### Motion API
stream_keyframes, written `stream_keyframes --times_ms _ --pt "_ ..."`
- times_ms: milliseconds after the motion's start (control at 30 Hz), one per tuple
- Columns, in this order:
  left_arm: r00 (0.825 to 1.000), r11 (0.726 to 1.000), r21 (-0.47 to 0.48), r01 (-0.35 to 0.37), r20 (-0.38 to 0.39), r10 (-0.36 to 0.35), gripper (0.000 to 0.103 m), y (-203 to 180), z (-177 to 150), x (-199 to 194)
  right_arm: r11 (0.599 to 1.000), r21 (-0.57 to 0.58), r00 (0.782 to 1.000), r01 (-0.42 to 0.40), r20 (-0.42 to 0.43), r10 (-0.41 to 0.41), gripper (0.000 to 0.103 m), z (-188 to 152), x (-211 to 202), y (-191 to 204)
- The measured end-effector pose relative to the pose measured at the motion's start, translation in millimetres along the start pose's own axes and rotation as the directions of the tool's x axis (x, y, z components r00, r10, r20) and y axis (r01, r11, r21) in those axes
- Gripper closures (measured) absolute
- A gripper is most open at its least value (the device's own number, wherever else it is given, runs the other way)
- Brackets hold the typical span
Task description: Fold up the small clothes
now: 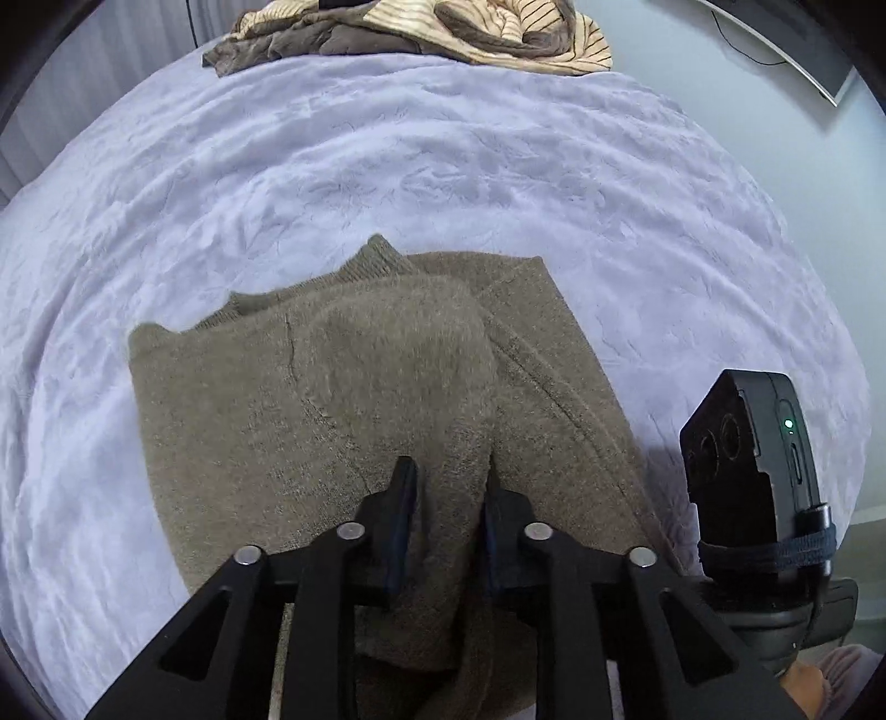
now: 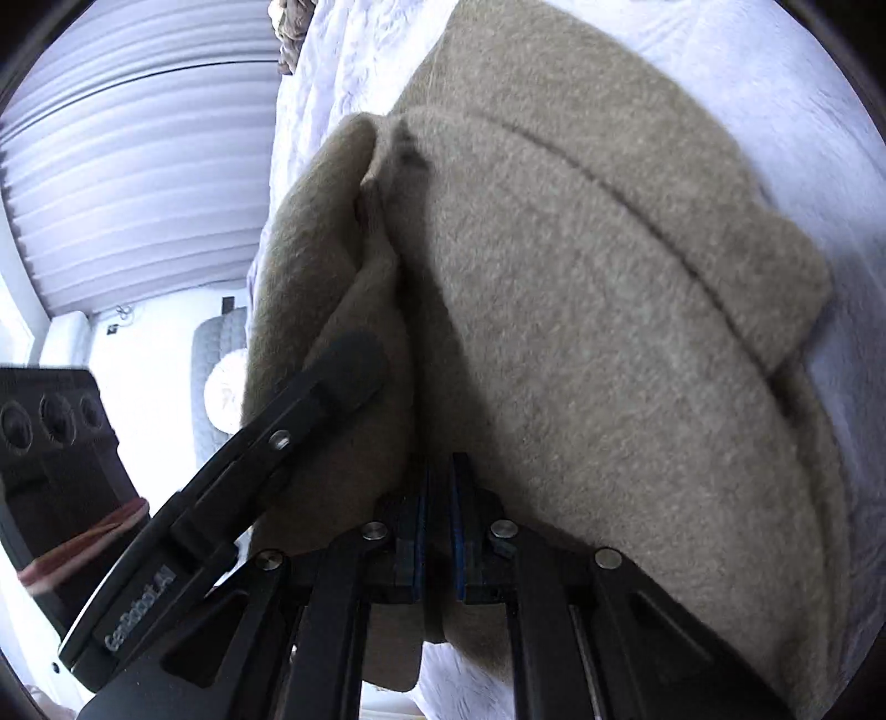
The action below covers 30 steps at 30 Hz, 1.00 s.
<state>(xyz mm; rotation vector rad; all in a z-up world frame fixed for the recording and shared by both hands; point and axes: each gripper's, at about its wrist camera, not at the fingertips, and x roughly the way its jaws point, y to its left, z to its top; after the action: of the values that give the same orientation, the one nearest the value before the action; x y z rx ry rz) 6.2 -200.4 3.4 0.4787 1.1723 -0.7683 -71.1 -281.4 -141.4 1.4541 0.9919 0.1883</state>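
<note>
Two grippers pinch lifted near edge of brown knit garment [image 1: 332,360] on lavender bedspread [image 1: 387,166]: left gripper [image 1: 451,482] and right gripper [image 2: 440,471] both clamped on fabric. Clothes pile [image 1: 421,30] at far edge.

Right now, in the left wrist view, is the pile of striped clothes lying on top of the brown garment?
No, the striped pile lies at the far edge of the lilac blanket, apart from the brown garment held in the left gripper.
</note>
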Motion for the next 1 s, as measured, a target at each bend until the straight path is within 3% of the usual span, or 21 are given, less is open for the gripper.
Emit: stream_keyframes --times_ms 33,100,200,333,467,533,633,800,967,1000 --pt "0.999 1.0 0.01 -0.021 0.034 0.02 0.038 -1 0 -10 1.0 0.013 1.0 -0.006 0.007 0.006 0.095 3 -13 -8" --pt "0.991 0.999 0.019 -0.032 0.127 0.029 0.018 0 0 -35 0.999 0.041 0.999 -0.024 0.038 0.022 0.091 7 -42 -26" --pt "0.986 1.0 0.015 0.002 0.166 -0.004 0.018 9 -4 -57 0.993 0.088 0.993 -0.083 0.086 0.075 0.073 6 -57 -36" --pt "0.987 0.994 -0.1 -0.038 0.149 0.053 0.018 46 -16 -56 0.97 0.169 0.98 -0.177 0.124 0.157 0.067 13 -65 -47" --pt "0.992 0.952 -0.299 -0.067 0.084 0.096 0.018 103 -36 -39 0.93 0.207 0.947 -0.305 0.171 0.272 0.045 10 -79 -61" --pt "0.99 0.922 -0.373 -0.102 0.056 0.132 0.018 128 -49 -29 0.924 0.214 0.943 -0.315 0.177 0.281 0.043 9 -80 -63" --pt "0.984 0.888 -0.43 -0.162 -0.002 0.179 0.018 154 -67 -8 0.95 0.186 0.965 -0.25 0.13 0.228 0.043 13 -77 -52" --pt "0.994 0.873 -0.477 -0.101 -0.024 0.102 0.018 170 -90 17 0.999 0.009 0.999 -0.046 -0.025 0.047 0.041 19 -53 0" --pt "0.998 0.86 -0.507 -0.058 -0.017 0.057 0.018 177 -94 24 0.975 -0.192 0.985 0.114 -0.104 -0.136 0.041 37 -37 36" --pt "0.998 0.86 -0.506 -0.057 -0.017 0.056 0.018 178 -94 25 0.968 -0.209 0.98 0.138 -0.112 -0.164 0.045 42 -32 39"
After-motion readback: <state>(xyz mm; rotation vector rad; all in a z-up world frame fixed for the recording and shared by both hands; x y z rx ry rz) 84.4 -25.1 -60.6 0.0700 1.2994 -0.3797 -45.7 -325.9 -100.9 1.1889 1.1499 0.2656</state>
